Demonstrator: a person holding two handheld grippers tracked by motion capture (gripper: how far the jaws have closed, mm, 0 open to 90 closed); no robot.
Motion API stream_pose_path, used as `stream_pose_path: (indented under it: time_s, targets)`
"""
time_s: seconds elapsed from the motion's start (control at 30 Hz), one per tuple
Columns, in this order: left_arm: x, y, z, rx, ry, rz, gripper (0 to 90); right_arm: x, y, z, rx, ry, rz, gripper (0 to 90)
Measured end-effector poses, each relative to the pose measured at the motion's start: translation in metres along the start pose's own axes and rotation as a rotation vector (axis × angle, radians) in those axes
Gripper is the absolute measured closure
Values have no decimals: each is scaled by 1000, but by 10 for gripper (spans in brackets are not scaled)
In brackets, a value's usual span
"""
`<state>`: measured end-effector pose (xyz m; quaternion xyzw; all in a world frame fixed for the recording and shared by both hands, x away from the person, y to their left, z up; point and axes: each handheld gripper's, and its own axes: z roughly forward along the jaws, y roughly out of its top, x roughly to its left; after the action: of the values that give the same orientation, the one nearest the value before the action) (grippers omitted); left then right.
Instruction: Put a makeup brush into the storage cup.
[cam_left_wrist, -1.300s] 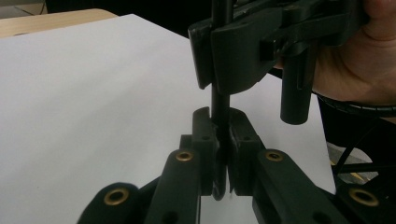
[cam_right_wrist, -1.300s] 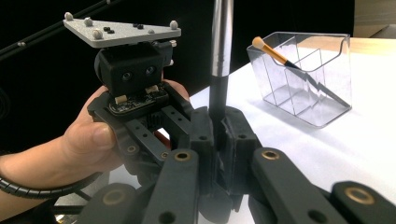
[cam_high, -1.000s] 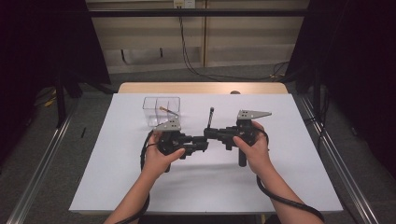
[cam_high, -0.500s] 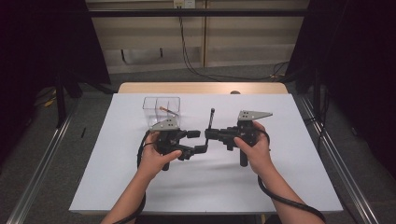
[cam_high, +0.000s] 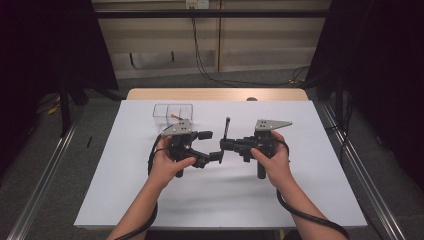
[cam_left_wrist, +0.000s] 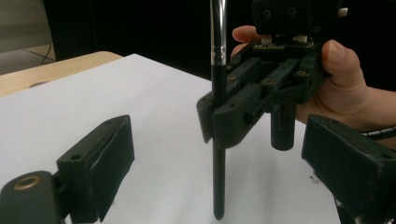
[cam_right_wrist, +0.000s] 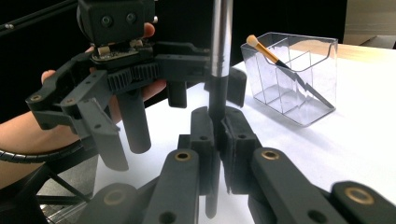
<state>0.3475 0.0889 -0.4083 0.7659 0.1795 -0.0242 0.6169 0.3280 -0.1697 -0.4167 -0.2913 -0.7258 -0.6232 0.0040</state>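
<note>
The right claw (cam_right_wrist: 212, 140) is clamped on the upright brush (cam_left_wrist: 218, 116), and the left claw (cam_left_wrist: 224, 158), just opened, stands apart.

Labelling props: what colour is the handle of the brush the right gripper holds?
Black handle with silver ferrule, clearest in the left gripper view.

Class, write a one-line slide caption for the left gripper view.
Right hand-held gripper clamps an upright black brush handle above the white table, between the open left jaws.

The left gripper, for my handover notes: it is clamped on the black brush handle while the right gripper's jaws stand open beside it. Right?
No, reversed. The right gripper is clamped on the black brush handle; the left gripper, jaws just opened, stands open around it without touching, as the left gripper view shows.
</note>
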Motion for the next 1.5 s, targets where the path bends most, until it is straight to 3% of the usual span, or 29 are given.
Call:
stream_pose_path:
  time_s: [0.3,0.47,0.73,1.23,1.5]
  targets:
    - [3,7,1,-19,2,-20,96,2,-1,3,3,7,-7,846]
    - [6,9,0,-33,-6,-47,160,3,-1,3,6,7,-12,846]
    - [8,15,0,-44,-22,-59,405,3,-2,4,20,-2,-24,846]
    - [5,20,4,-24,-36,-24,821,5,-3,10,39,-1,-42,846]
    - [3,23,3,-22,-41,-18,836,6,-3,9,25,7,-48,810]
